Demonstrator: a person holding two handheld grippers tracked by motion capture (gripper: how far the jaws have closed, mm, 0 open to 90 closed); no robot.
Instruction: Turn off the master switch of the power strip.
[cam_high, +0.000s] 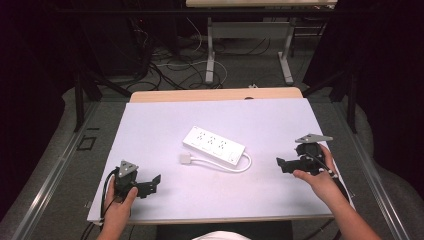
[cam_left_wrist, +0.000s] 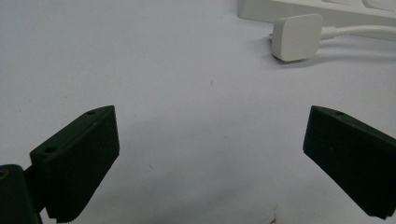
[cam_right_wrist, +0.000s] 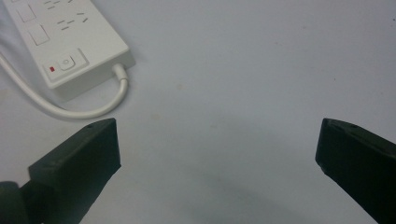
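1. Centrally in the high view, a white power strip lies on the bench, its cord looping back to the plug just beside it.
2. Lower left, the left tool gapes wide, empty.
3. At right, the right tool is likewise wide open, empty.
4. Seemingly nothing is begun; next likely means reaching for the plug.

White power strip, seemingly red-marked switch; black jaws.
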